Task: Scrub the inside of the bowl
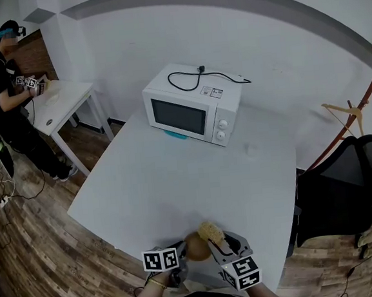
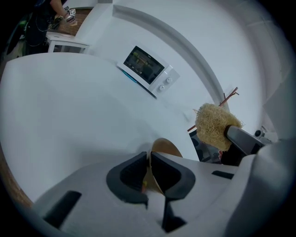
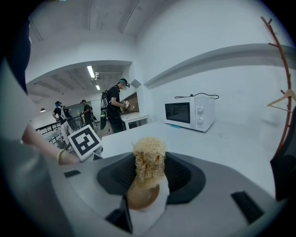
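The left claw [image 2: 150, 178] is clamped shut on the thin rim of a small round brown bowl [image 2: 169, 148], steadying it at the near edge of the white table [image 2: 69, 115], probably so it cannot turn. To its right, the right claw [image 3: 149, 172] pinches a straw-coloured fibrous scrubber [image 3: 149, 152] just over the bowl's inside, seemingly ready to scrub.

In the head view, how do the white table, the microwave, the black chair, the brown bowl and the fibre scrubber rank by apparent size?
1. white table
2. microwave and black chair: look alike
3. brown bowl and fibre scrubber: look alike, small though nearest the camera
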Action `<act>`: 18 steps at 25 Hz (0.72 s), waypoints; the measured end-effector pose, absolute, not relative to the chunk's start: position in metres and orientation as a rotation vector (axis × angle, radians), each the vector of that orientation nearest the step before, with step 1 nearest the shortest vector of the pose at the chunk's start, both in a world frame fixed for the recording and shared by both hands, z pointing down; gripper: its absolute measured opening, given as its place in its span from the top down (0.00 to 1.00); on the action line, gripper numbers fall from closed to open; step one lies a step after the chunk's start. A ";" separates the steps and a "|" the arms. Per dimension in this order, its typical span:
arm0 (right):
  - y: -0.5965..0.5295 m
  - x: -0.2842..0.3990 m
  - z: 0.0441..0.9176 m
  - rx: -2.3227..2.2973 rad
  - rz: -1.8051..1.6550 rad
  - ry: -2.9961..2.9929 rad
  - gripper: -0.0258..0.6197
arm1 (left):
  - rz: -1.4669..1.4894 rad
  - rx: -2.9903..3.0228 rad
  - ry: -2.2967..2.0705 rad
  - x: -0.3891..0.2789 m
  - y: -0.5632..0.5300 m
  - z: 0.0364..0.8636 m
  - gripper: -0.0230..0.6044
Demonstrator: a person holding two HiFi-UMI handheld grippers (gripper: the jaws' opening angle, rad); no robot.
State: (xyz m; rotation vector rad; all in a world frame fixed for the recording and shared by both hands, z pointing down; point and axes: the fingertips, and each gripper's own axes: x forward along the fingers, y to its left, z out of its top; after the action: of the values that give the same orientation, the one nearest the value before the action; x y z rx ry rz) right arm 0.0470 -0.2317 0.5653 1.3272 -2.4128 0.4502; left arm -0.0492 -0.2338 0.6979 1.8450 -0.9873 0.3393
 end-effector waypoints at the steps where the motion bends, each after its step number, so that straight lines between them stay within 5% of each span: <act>1: -0.232 0.046 0.566 1.323 0.451 -2.413 0.69 | 0.342 1.852 -0.991 -0.049 -0.234 0.697 0.89; 18: -0.217 0.034 0.614 1.145 0.486 -2.283 0.69 | 0.300 1.967 -1.070 -0.048 -0.246 0.654 0.91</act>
State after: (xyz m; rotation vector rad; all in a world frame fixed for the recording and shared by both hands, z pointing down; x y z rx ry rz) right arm 0.0341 -0.2174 0.6142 1.1448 -2.2829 0.4858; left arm -0.0478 -0.2463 0.6542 1.9666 -1.0705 0.2999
